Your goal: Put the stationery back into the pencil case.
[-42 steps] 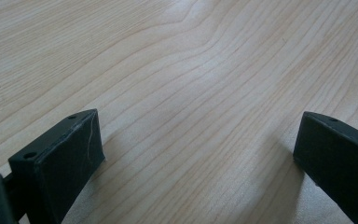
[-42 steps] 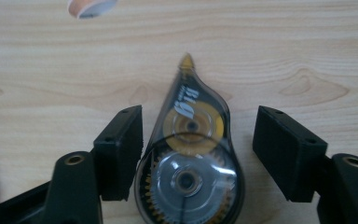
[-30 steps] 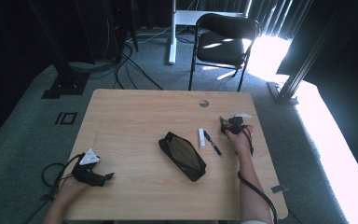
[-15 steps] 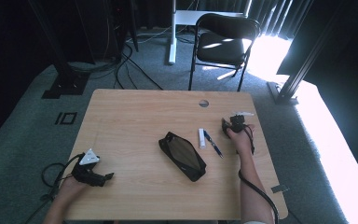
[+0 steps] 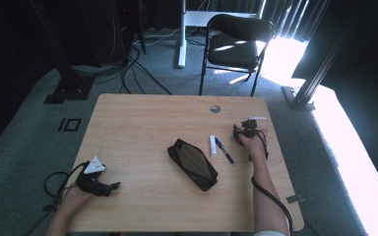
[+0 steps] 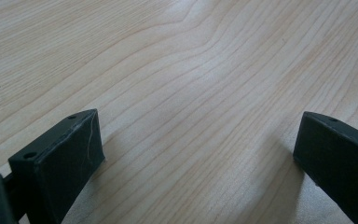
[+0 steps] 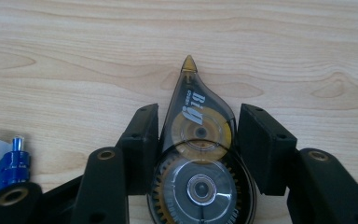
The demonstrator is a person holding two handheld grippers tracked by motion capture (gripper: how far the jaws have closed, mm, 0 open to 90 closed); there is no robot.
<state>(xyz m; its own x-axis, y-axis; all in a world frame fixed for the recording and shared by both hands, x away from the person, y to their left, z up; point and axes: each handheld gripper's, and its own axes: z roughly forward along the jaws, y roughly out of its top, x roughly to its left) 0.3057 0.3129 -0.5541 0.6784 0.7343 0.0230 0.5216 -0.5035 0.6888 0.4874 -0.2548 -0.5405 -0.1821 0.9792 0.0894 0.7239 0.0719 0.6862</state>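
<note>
A: So, where are we w/ the right gripper point(image 7: 198, 140)?

B: We've got its jaws either side of the correction tape dispenser point(image 7: 196, 154), which lies flat on the table point(image 7: 261, 42), tip pointing away from us. The jaws have just been closing on it. Left pad looks to be touching the case; on the right side we can't tell if there's a sliver of gap. We'd call it the grasp step, approx. done but nothing lifted.

A: And from the high view?

B: Right gripper point(image 5: 244, 132) sits near the table's right edge. The blue pen point(image 5: 225, 151) and a small white stick point(image 5: 212, 146) lie just left of it, then the black pencil case point(image 5: 192, 164) mid-table, apart from both.

A: Left side?

B: Left gripper point(image 5: 109, 187) rests at the near-left corner, jaws wide apart w/ bare wood between them point(image 6: 196, 154). Idle, we'd say.

A: Next move?

B: Probably squeeze a bit more so the rounded case doesn't slip out, then lift straight up. The dispenser's curved shell is slick, so we need an even grip across its widest part. After that, likely over to the case, but its opening isn't clear from here.
</note>
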